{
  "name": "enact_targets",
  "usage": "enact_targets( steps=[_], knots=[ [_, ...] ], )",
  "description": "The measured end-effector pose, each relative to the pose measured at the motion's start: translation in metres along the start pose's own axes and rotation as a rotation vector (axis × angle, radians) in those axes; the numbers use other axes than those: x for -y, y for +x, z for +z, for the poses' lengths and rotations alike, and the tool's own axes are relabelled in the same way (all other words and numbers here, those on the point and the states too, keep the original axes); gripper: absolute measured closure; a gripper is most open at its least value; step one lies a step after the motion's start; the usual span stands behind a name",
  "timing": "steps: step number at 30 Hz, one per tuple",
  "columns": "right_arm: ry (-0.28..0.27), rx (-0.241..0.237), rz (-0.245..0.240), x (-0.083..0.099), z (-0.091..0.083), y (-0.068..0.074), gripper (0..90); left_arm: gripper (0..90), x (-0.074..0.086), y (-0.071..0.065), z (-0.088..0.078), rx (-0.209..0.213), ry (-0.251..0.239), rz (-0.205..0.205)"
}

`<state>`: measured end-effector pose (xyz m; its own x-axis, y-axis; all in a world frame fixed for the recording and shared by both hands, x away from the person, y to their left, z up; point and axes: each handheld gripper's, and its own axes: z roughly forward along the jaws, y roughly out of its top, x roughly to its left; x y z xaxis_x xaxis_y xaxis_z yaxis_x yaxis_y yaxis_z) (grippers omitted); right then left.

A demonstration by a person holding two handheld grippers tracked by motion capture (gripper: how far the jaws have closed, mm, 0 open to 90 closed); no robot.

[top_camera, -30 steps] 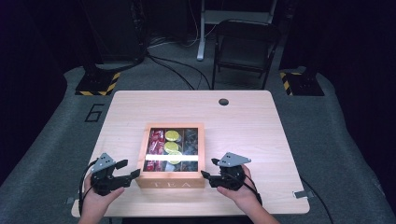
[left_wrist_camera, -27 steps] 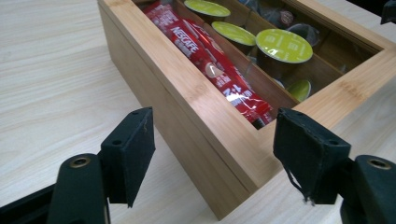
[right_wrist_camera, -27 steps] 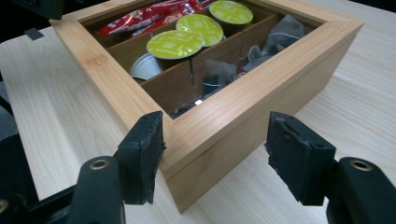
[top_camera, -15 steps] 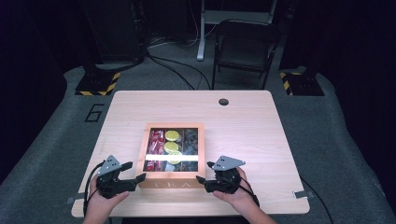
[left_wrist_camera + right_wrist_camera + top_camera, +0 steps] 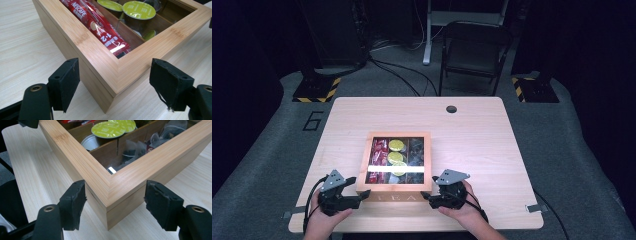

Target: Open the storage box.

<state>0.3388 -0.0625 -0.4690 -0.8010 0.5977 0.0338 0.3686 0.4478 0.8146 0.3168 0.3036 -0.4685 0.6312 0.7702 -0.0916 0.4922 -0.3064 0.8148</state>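
Square bamboo tea box (image 5: 395,190) with glazed lid, at 6 o'clock on the pale wooden table (image 5: 492,145); left gripper (image 5: 354,197) and right gripper (image 5: 428,197), fingers spread, straddle its near corners untouching—close both evenly to avoid skewing

High view: fixed above the person's side, looking forward and down; takes in the whole table (image 5: 472,130), chair behind, floor. Left gripper view: close, low, facing the wooden box (image 5: 105,65) at its near left corner. Right gripper view: equally close, facing the near right corner. All three share the box.
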Motion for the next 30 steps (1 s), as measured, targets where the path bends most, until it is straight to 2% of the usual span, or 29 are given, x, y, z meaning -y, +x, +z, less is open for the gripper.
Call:
enact_targets(
  steps=[2,5,9,11,15,19,23,28,30],
  knots=[
    [0.006,-0.006,-0.001,0.0007,0.0,-0.0009,33.0,25.6,0.0009,-0.001,0.0005,0.005,-0.002,-0.003],
    [0.011,-0.001,-0.007,0.002,0.0021,-0.0001,34.4,28.0,0.0019,-0.0027,0.0011,0.006,0.009,0.015],
    [0.021,-0.001,-0.01,0.0024,0.0021,-0.0003,34.6,28.5,0.0032,-0.0032,0.0013,0.014,0.011,-0.001],
    [0.022,-0.006,0.0,0.003,0.0026,-0.0001,34.9,28.8,0.0045,-0.0034,0.0029,0.003,0.028,0.024],
    [0.029,-0.007,-0.005,0.0039,0.0034,-0.0004,35.1,29.2,0.0061,-0.0052,0.0055,-0.014,0.057,0.048],
    [0.037,-0.006,-0.002,0.0041,0.0039,0.0,35.3,32.5,0.0072,-0.0044,0.006,-0.02,0.052,0.042],
    [0.037,0.004,-0.008,0.0049,0.0057,0.0009,36.6,33.1,0.0067,-0.0041,0.0049,-0.014,0.062,0.037],
    [0.036,0.01,-0.01,0.0046,0.0057,0.0011,36.8,33.2,0.0059,-0.0054,0.005,-0.022,0.064,0.038],
    [0.04,0.008,-0.024,0.0037,0.0056,0.0012,36.9,33.2,0.0057,-0.006,0.0054,-0.029,0.059,0.036]
  ],
)
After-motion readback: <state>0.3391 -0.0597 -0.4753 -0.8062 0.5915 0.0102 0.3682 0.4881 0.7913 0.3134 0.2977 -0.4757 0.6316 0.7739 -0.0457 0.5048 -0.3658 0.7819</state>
